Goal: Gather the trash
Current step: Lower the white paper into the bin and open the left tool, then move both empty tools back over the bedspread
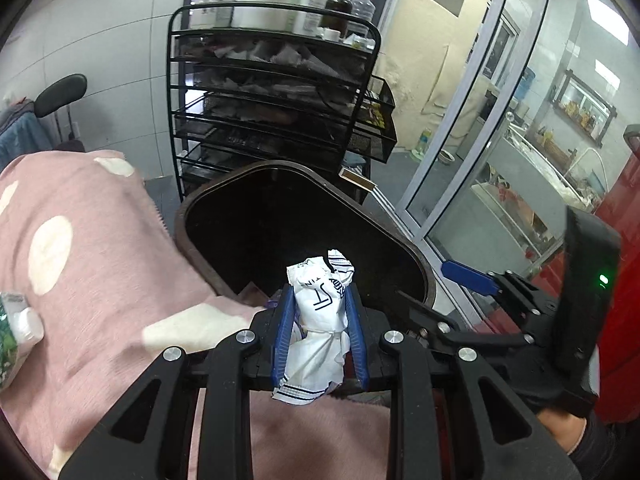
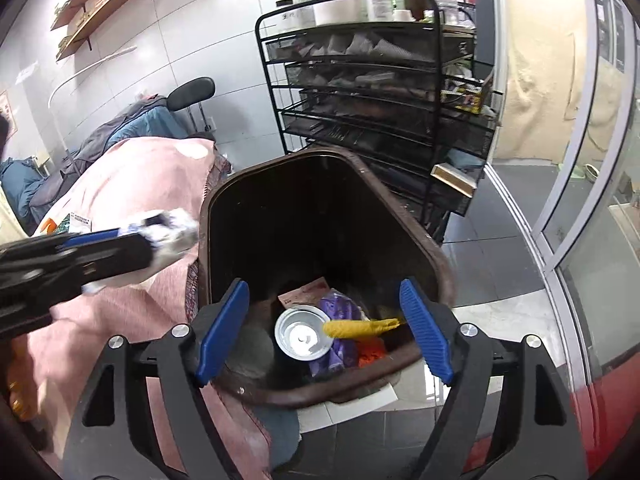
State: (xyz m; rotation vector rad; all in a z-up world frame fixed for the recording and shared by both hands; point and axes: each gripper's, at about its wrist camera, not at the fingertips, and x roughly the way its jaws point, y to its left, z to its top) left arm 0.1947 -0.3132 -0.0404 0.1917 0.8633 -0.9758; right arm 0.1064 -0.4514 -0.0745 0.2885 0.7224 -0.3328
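My left gripper [image 1: 320, 292] is shut on a crumpled white paper wrapper [image 1: 316, 344] with dark print, held at the near rim of the brown trash bin [image 1: 188, 216]. In the right wrist view the left gripper [image 2: 120, 240] is a blur at the left, its paper [image 2: 172, 232] just outside the bin's rim [image 2: 204, 216]. My right gripper [image 2: 323, 286] stands open over the bin's near end, its pads touching nothing. Down in the bin lie a silver can [image 2: 304, 338], a purple wrapper [image 2: 340, 312] and a yellow piece [image 2: 360, 327]. One blue finger of the right gripper [image 1: 472, 276] shows right of the bin.
A black wire rack [image 1: 272, 92] loaded with white bottles stands right behind the bin. A pink spotted blanket [image 1: 92, 240] covers the surface to the left, with a green-labelled bottle [image 1: 16, 328] on it. Glass doors [image 1: 500, 140] and a red object [image 1: 624, 208] lie to the right.
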